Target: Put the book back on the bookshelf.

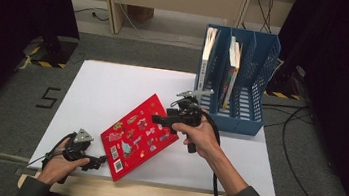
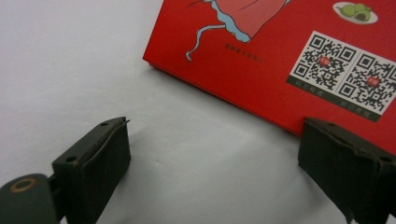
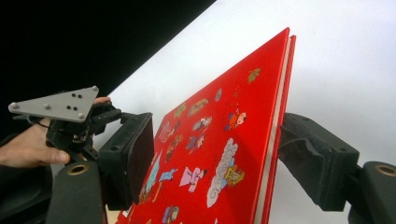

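The red book [image 3: 219, 140] is clenched by the right tool [image 3: 215, 154]; it should be kept level while lifted toward the blue rack [image 1: 244, 86], with the left tool [image 2: 215, 163] left released.

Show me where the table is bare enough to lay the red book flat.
The white table is bare across its far left, beyond the red hardcover picture book. A smaller strip lies near right, before the blue plastic file rack. The middle is crowded: both hand-held grippers, left and right, flank the book.

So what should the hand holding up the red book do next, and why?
Probably carry the red book toward the blue rack. The right gripper has it between its jaws, one edge tilted off the white table, and the rack already holds books.
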`<state>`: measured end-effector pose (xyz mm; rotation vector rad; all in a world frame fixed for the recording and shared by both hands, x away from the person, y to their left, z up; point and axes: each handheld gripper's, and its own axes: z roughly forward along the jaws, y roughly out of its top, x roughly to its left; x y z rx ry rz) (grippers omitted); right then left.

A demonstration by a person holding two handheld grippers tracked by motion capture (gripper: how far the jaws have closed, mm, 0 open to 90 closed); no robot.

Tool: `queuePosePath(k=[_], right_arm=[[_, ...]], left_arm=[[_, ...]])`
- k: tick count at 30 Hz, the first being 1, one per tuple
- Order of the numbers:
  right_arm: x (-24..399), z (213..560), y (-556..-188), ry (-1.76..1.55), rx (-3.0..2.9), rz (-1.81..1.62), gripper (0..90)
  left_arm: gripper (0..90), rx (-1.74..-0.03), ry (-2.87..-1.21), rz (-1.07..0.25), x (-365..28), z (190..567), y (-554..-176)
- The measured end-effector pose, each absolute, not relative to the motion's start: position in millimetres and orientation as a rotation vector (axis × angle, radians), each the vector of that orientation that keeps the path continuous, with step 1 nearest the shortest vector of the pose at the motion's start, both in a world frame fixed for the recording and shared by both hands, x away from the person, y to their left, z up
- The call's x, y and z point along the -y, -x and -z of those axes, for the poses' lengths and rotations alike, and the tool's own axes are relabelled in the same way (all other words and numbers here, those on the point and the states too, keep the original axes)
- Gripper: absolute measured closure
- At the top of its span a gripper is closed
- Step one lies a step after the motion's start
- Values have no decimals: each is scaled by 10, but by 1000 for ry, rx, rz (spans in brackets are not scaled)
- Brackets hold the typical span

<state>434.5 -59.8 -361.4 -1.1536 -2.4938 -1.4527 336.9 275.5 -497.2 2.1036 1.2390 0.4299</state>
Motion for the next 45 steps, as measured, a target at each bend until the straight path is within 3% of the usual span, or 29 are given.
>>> queuePosePath(k=[6,20,22,24,26,28,36,45], right_arm=[[431,3406,-4291,1051,2561,1466,284],[364,3346,-4252,1045,2566,1483,282],[315,3300,-4213,997,2557,1449,325],[163,3353,-4137,887,2474,1364,483],[-66,3450,-4027,822,2594,1241,500],[-112,3372,-4038,811,2624,1251,593],[1,3335,-4121,874,2738,1212,693],[191,3382,-4131,929,2714,1238,687]], left_arm=[[73,-1242,-2098,-422,-2755,4972,-3371],[62,-1243,-2094,-415,-2754,4974,-3371],[59,-1242,-2091,-418,-2743,4979,-3373],[54,-1231,-2108,-425,-2716,4977,-3369],[61,-1208,-2121,-446,-2704,4989,-3355],[67,-1206,-2122,-446,-2694,4988,-3351],[54,-1199,-2120,-452,-2663,4992,-3380],[68,-1188,-2112,-457,-2606,4994,-3412]])
